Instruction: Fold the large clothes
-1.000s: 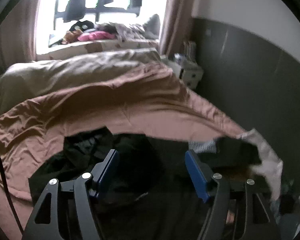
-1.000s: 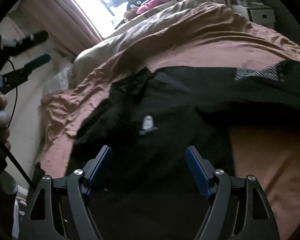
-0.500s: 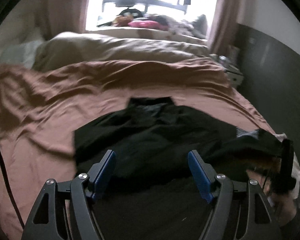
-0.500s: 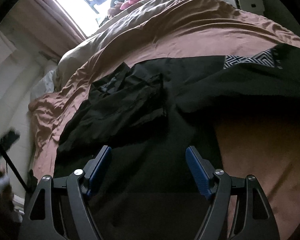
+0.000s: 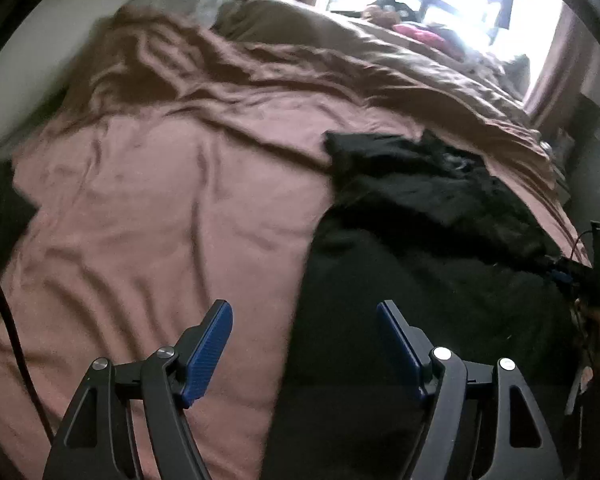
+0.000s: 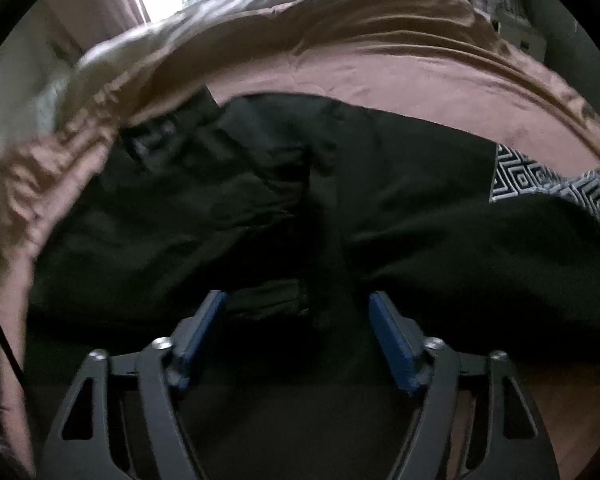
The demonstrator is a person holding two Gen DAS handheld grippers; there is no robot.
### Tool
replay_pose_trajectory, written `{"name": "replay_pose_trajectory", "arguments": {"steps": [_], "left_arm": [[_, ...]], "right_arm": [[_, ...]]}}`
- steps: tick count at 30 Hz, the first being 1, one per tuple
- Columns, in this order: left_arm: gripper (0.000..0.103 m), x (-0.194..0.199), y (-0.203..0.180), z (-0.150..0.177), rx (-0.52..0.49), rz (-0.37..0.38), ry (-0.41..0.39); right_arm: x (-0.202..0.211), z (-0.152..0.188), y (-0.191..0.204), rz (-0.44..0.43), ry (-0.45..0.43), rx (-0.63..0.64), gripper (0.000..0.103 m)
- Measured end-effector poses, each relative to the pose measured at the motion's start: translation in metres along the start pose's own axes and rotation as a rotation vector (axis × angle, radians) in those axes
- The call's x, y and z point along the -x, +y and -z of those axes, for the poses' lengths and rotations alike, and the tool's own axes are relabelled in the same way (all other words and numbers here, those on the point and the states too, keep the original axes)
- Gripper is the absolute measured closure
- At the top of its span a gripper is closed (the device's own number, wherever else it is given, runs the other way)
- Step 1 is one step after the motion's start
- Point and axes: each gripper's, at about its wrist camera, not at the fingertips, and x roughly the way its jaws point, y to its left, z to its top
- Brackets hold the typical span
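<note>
The black garment [image 6: 340,216] lies spread on the brown bedspread [image 5: 160,208]. The right gripper [image 6: 296,300] is closing over its near edge (nothing pinched yet); the left gripper [image 5: 304,312], released, should be centred on the left hem.

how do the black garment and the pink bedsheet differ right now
The black garment is dark and lies bunched in folds; the pink bedsheet is light and spread wide with shallow wrinkles. The garment lies on top, covering part of the bedsheet, which is far larger. Both are soft cloth on the bed.

Both wrist views angle down, sharing the bed [image 5: 148,200].
</note>
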Motion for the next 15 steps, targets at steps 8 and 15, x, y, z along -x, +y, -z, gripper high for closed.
{"name": "replay_pose_trajectory", "arguments": {"steps": [8, 15], "left_arm": [[0.028, 0.016, 0.022, 0.018, 0.029, -0.021, -0.001], [0.028, 0.047, 0.012, 0.017, -0.014, 0.006, -0.049]], "right_arm": [[0.003, 0.004, 0.034, 0.162, 0.021, 0.091, 0.059], [0.049, 0.016, 0.01, 0.047, -0.01, 0.008, 0.058]]}}
